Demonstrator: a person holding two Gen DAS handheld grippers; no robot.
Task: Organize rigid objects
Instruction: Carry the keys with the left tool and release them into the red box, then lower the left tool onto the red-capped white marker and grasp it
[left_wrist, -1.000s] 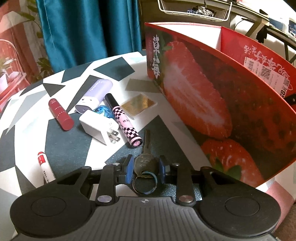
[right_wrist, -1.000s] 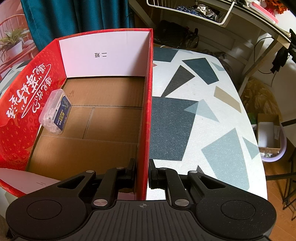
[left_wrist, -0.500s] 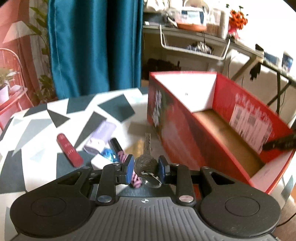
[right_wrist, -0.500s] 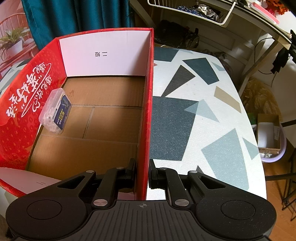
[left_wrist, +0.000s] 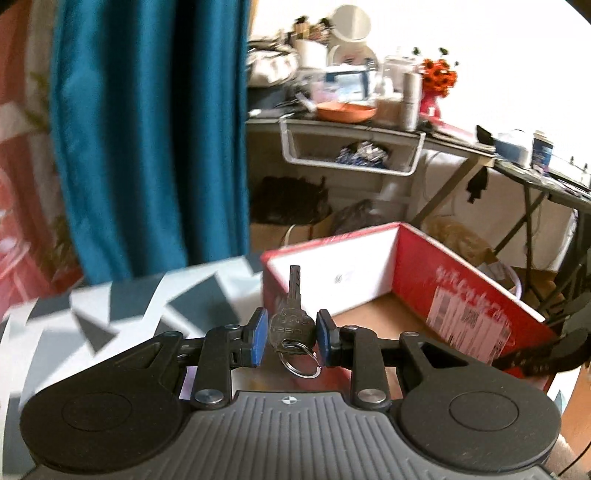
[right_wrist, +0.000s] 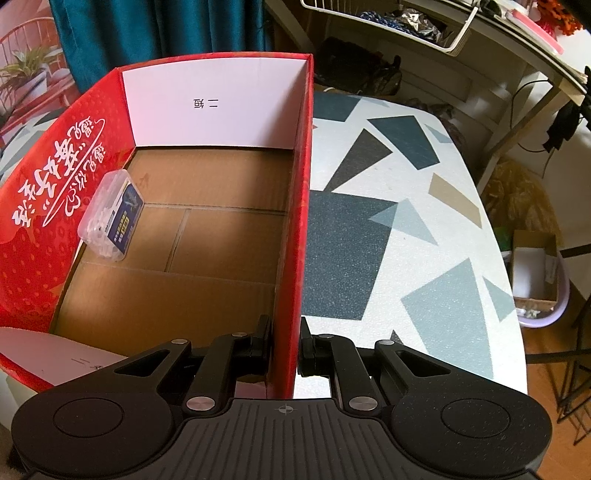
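Observation:
My left gripper (left_wrist: 291, 334) is shut on a metal key (left_wrist: 292, 317) with a split ring hanging under it. The key's blade points up, in the air above the table and near the left wall of the red strawberry box (left_wrist: 458, 291). The right gripper (right_wrist: 285, 349) is shut on the box's right wall (right_wrist: 301, 206), one finger inside and one outside. On the box's cardboard floor, a clear plastic case (right_wrist: 112, 214) with a blue label leans against the left wall. The other gripper's dark tip shows at the box's far right edge (left_wrist: 532, 360).
The round table (right_wrist: 406, 229) carries a pattern of grey, teal and tan shapes. A teal curtain (left_wrist: 147, 129) hangs behind it. A cluttered desk with a white wire basket (left_wrist: 351, 151) stands beyond. A purple bin (right_wrist: 539, 280) sits on the floor at right.
The left gripper has risen with the key and tilted up, so the small items on the table dropped out of view and the box's inside came into sight. The right gripper has not moved.

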